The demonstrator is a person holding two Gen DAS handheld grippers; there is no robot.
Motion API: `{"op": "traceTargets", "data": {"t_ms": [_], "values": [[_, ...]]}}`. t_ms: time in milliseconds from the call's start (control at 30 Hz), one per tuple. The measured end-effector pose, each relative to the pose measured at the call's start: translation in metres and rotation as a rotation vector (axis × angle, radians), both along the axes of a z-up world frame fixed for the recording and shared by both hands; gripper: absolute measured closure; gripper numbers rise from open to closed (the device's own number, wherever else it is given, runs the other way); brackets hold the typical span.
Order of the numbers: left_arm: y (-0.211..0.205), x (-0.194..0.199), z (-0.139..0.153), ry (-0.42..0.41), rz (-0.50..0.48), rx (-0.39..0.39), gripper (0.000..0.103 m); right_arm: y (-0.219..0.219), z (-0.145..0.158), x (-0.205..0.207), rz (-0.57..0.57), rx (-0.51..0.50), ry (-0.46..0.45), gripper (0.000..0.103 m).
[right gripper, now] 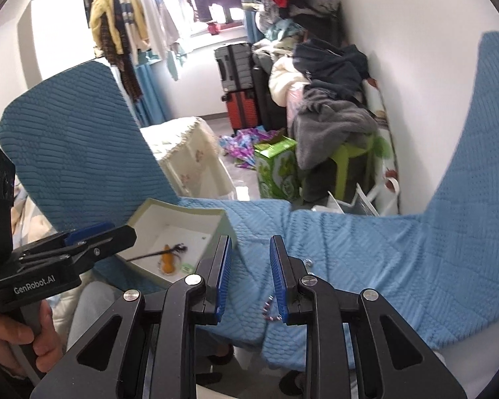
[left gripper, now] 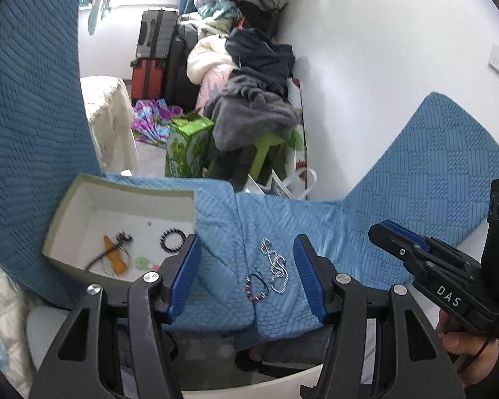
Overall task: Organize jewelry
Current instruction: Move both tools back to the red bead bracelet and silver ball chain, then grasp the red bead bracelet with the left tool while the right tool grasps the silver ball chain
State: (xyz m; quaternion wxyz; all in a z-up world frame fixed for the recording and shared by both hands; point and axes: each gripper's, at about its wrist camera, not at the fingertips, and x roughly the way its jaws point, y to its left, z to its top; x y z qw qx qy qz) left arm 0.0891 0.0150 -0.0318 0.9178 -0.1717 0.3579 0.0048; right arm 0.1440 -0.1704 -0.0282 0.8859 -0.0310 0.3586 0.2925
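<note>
both grippers hold nothing: left gripper (left gripper: 248, 276) fingers half open, right gripper (right gripper: 250, 277) narrow. lower the left over the braided bracelet (left gripper: 257, 287), pinch gently, then carry it to the box (left gripper: 123, 199).

Two hand-held black plastic grippers with ribbed blue finger pads (left gripper: 184, 276) and silver pivot screws; right gripper (left gripper: 387, 232) marked "DAS", left gripper (right gripper: 116, 232) marked "GenRobot.AI", each carrying an upright black camera block
</note>
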Motion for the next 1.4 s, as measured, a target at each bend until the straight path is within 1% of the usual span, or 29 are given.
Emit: {"op": "traceTargets", "data": {"t_ms": [233,367,533,700,767,833,900,933,1000,1100,1233,1300,1400], "values": [[-0.022,0.011,-0.034,0.091,-0.047,-0.04,0.046,-0.024,-0.024,0.008,-0.035,-0.012,0.053,0.081],[-0.036,0.021,-0.053,0.146,-0.081,-0.047,0.052,-0.032,-0.041,0.012,-0.055,-0.032,0.088,0.081],[-0.047,0.036,-0.088,0.238,-0.111,-0.059,0.061,-0.042,-0.072,0.025,-0.078,-0.058,0.158,0.081],[-0.049,0.052,-0.125,0.324,-0.121,-0.092,0.072,-0.042,-0.099,0.034,-0.074,-0.08,0.202,0.08],[-0.05,0.059,-0.14,0.358,-0.128,-0.103,0.075,-0.041,-0.111,0.039,-0.067,-0.088,0.227,0.08],[-0.052,0.065,-0.152,0.386,-0.13,-0.103,0.075,-0.038,-0.123,0.045,-0.059,-0.099,0.249,0.08],[-0.053,0.071,-0.163,0.416,-0.111,-0.09,0.076,-0.036,-0.134,0.051,-0.05,-0.107,0.27,0.08],[-0.053,0.074,-0.169,0.429,-0.11,-0.099,0.076,-0.035,-0.14,0.055,-0.04,-0.11,0.282,0.08],[-0.052,0.08,-0.179,0.448,-0.109,-0.125,0.076,-0.031,-0.148,0.061,-0.025,-0.114,0.296,0.08],[-0.053,0.089,-0.191,0.463,-0.105,-0.119,0.076,-0.026,-0.165,0.072,-0.009,-0.131,0.32,0.08],[-0.057,0.105,-0.202,0.47,-0.128,-0.101,0.077,-0.021,-0.186,0.088,0.002,-0.155,0.352,0.08],[-0.06,0.112,-0.208,0.476,-0.138,-0.09,0.081,-0.019,-0.197,0.098,0.004,-0.168,0.366,0.08],[-0.063,0.122,-0.216,0.489,-0.156,-0.067,0.083,-0.015,-0.207,0.109,0.013,-0.178,0.378,0.08]]}}
